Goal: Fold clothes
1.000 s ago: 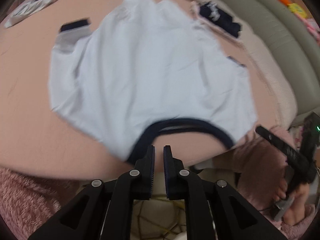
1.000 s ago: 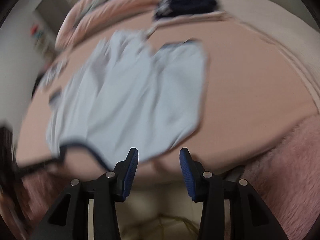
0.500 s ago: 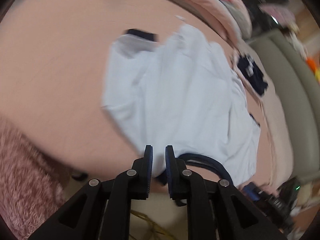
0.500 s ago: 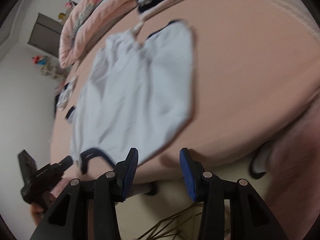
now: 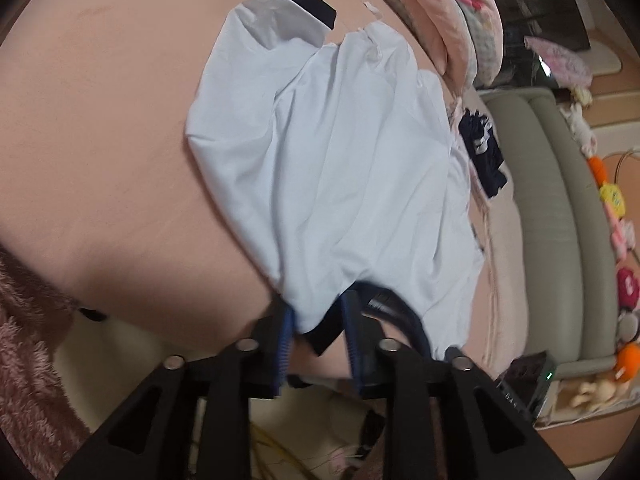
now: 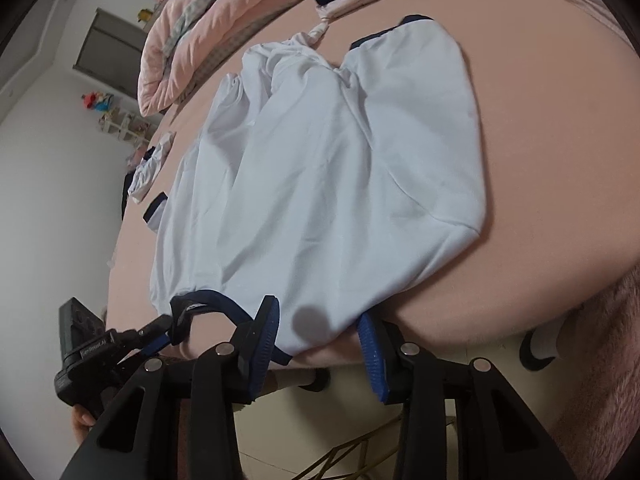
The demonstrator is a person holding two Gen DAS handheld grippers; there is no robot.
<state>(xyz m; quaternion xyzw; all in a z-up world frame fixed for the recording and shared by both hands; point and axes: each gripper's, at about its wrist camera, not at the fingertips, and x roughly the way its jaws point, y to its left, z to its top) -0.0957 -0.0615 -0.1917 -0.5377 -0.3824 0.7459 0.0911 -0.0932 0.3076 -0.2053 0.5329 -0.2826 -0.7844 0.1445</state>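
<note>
Hiding beneath white shirt (image 5: 340, 168) hem: both hand-held gripper tips.

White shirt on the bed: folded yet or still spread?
Spread. The white shirt lies flat and wrinkled on the bed, both navy-cuffed sleeves out, collar at the near edge; no fold made.

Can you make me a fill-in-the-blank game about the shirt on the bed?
1. The shirt is mostly ____.
2. Its collar and sleeve cuffs are dark ____.
3. The shirt lies on a ____ bed sheet.
4. The fingers of the right tool have ____ pads.

Missing words: white; blue; pink; blue
</note>
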